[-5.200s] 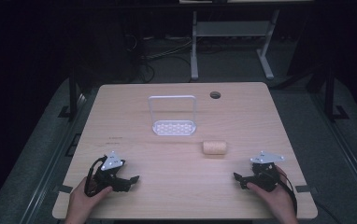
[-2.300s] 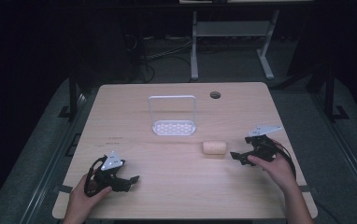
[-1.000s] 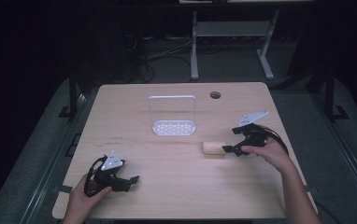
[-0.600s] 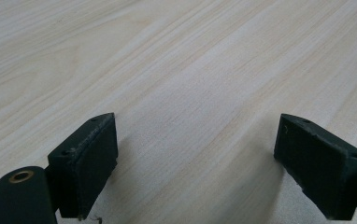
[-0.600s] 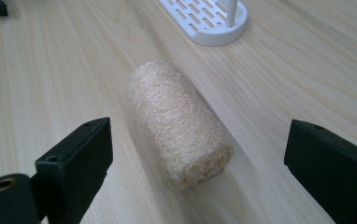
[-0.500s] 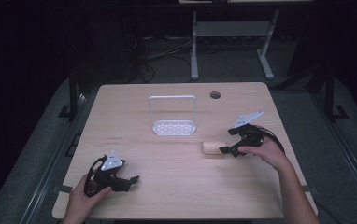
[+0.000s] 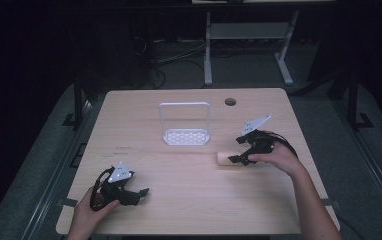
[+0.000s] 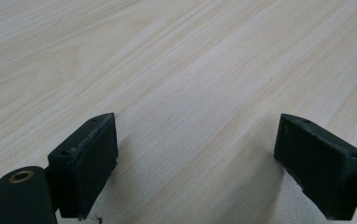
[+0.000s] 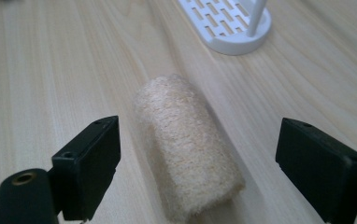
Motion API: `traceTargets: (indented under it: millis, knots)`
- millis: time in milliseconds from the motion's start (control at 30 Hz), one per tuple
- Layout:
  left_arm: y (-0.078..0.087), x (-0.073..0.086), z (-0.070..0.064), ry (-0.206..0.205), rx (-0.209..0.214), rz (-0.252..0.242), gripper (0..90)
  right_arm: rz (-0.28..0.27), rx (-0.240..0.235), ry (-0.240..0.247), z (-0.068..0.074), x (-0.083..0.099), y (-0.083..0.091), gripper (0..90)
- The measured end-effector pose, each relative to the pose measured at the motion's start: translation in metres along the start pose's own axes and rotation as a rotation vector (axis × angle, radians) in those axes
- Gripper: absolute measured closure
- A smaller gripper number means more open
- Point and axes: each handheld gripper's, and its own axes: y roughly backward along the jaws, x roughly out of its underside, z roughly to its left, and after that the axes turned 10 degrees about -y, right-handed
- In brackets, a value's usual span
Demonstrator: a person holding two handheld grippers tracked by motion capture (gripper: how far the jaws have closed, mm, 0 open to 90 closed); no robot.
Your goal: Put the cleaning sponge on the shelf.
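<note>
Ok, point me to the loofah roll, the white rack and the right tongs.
loofah roll (image 9: 188,154): right gripper view, middle of its fibrous side.
white rack (image 7: 186,136): high view, its perforated base.
right tongs (image 7: 235,159): high view, midway between the tips, open at the roll's end.

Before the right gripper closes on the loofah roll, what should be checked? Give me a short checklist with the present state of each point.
1. Right gripper jaws open wider than the loofah roll: ok.
2. Roll lies between the jaws: ok, roughly centred.
3. Pads already touching the roll: cannot tell; a gap shows on both sides.
4. Roll apart from the white rack: ok.
5. Left gripper out of the way, near the table's front edge: ok.
6. Left gripper holds nothing: ok, bare wood between its open jaws.
</note>
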Motion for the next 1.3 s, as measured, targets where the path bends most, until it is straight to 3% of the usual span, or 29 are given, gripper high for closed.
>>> traceTargets:
  millis: [233,1067,1300]
  knots:
    - [0.000,0.000,0.000,0.000,0.000,0.000,13.1,0.036,-0.041,0.032,0.002,0.000,-0.010,14.1]
    - [0.000,0.000,0.000,0.000,0.000,0.000,13.0,0.103,-0.009,0.078,0.004,0.001,-0.040,15.3]
    - [0.000,0.000,0.000,0.000,0.000,0.000,13.1,0.114,0.004,0.082,0.003,0.002,-0.043,22.0]
